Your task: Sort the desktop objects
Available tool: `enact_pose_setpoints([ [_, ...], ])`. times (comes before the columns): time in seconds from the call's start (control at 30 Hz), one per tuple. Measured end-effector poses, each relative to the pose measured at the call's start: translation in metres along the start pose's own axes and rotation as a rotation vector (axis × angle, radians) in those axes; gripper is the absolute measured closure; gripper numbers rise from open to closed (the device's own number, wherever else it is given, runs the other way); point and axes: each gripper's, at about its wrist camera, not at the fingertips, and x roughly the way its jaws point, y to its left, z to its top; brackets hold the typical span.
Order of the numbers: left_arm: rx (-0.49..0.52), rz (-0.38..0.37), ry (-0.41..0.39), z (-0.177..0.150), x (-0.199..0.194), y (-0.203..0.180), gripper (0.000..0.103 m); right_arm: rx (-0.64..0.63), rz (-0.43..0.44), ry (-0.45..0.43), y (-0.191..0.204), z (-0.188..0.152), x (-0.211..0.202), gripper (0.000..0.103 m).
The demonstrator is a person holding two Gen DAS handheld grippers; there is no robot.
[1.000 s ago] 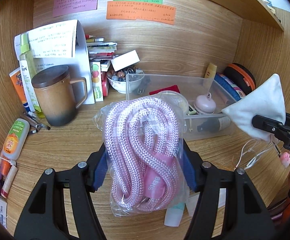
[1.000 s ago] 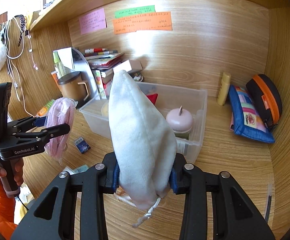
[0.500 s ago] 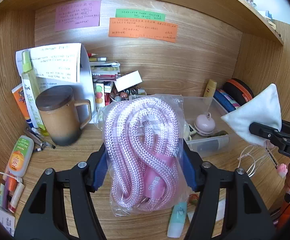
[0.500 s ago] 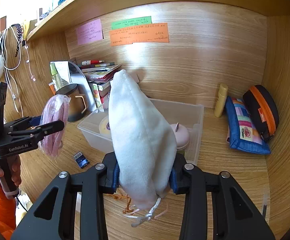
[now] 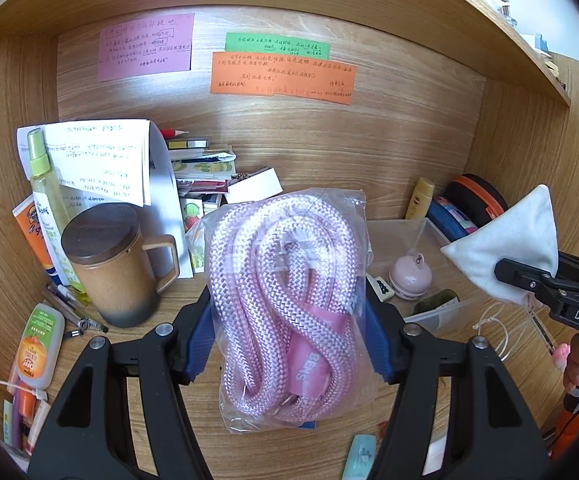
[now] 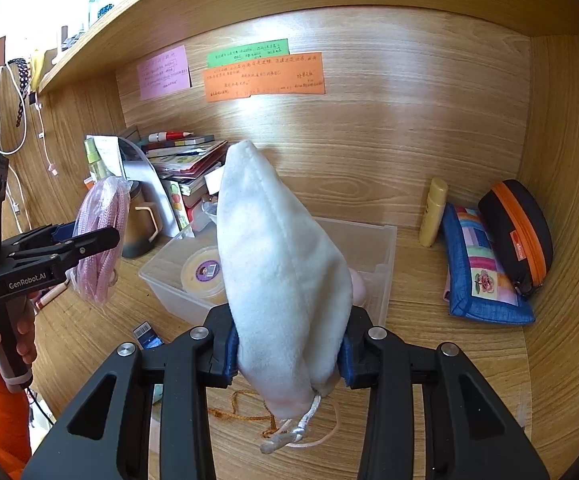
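My left gripper [image 5: 289, 340] is shut on a clear bag of pink braided rope [image 5: 285, 304] and holds it above the desk; the bag also shows in the right wrist view [image 6: 99, 240]. My right gripper [image 6: 287, 354] is shut on a white fleece drawstring pouch [image 6: 281, 276], held upright over the desk in front of a clear plastic bin [image 6: 381, 240]. The pouch also shows at the right of the left wrist view [image 5: 517, 248]. The bin [image 5: 429, 316] holds a pink round item [image 5: 409, 276] and a yellow round tub [image 6: 203, 272].
A brown lidded mug [image 5: 113, 268], a spray bottle [image 5: 45, 200], papers and stacked books [image 5: 201, 168] stand at the back left. A yellow tube [image 6: 433, 212], a blue pouch [image 6: 481, 272] and a black-orange case [image 6: 521, 236] sit at the right. Small items lie on the desk front.
Both grippers have risen and pulled back from the bin, each still holding its item. The desk and bin now sit lower and farther in both views.
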Motion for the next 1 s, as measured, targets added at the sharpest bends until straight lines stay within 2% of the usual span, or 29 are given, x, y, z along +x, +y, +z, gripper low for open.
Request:
enact_pose_setpoints([
  [0.33,0.012,-0.017,0.005,0.015,0.020,0.002,0.040,0.018,-0.013,0.005,-0.010,0.009,0.012,0.069],
  [1.0,-0.009,-0.017,0.074,0.030,0.074,0.006,0.040,0.047,-0.013,0.048,-0.028,0.022,0.050,0.069],
])
